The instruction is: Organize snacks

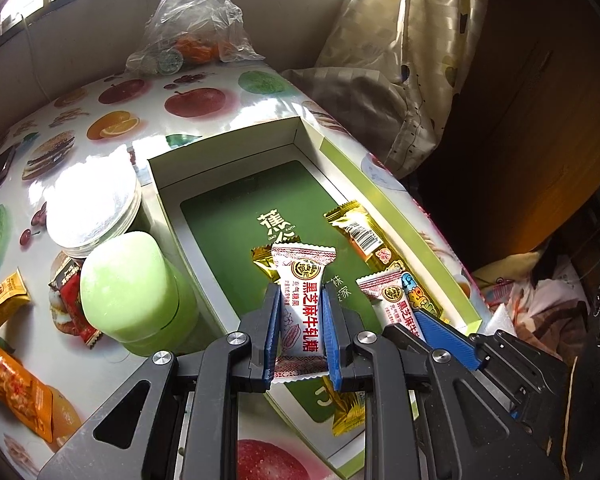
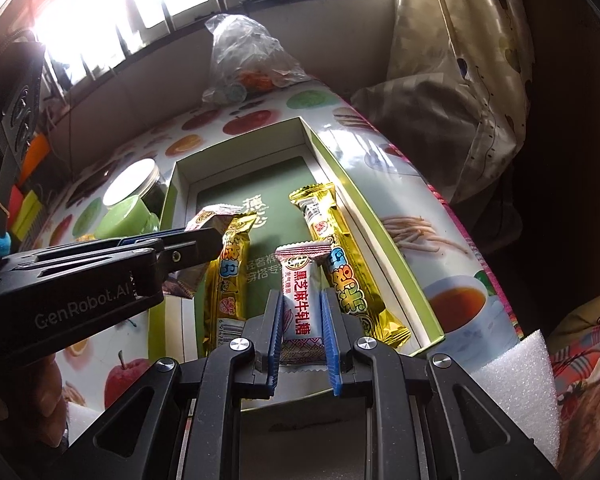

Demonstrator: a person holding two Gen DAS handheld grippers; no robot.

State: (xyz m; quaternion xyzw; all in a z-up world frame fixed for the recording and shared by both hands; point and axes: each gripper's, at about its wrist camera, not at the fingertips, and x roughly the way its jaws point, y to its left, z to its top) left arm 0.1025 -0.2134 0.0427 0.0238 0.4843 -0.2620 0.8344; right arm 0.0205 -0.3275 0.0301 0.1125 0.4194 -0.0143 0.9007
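A: Left wrist view?
B: Left gripper (image 1: pixel 302 296) pitched steeply down over the open box (image 1: pixel 400 200), jaws clamped on a white nougat candy (image 1: pixel 304 300) held lengthwise. Right gripper (image 1: pixel 440 328) beside it, low in the box, pinching a second white candy (image 1: pixel 396 300).
A: Right wrist view?
B: Right gripper (image 2: pixel 300 304) angled down, closed on its white candy (image 2: pixel 300 292) between two gold snack bars (image 2: pixel 346 264) lying on the box floor (image 2: pixel 276 184). Left gripper (image 2: pixel 204 236) enters from the left, gripping its candy (image 2: pixel 212 218).
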